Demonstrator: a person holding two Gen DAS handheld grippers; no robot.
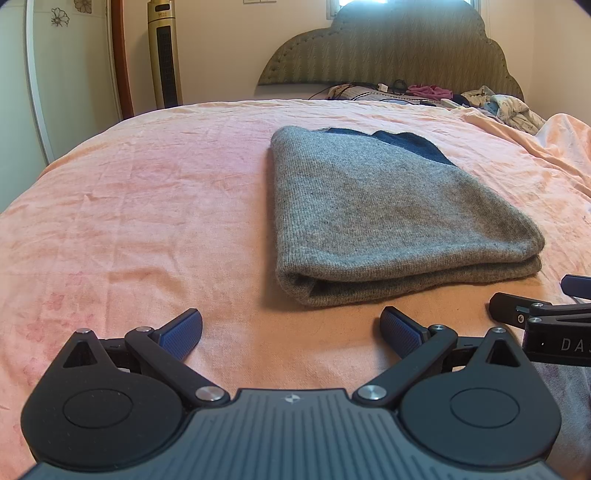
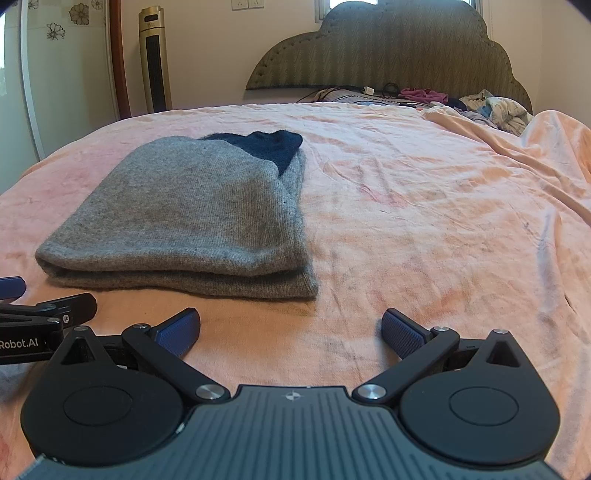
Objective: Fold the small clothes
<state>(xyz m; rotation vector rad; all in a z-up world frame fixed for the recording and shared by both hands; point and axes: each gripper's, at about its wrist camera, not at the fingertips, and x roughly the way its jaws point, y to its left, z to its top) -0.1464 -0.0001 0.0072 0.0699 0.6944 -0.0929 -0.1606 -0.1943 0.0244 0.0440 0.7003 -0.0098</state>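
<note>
Daylight glared through the window [image 1: 364,3] behind my bed's headboard [image 1: 391,55]; fisheye edges curved, corners went dark.

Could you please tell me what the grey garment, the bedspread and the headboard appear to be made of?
Garment: seemingly wool-like knit, matte, with fine ribbed rows and a fuzzy surface. Bedspread: soft pink fleece or plush, judging by its faint sheen and shallow creases. Headboard: apparently upholstered fabric with a zigzag weave and studded edging.

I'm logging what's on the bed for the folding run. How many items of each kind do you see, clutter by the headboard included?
Folded grey knit garment: 1
Open grippers, left gripper and right gripper: 2
Loose clutter heap by the headboard, pieces too jumbled to separate: 1
Pink bedspread: 1
Total: 5
</note>
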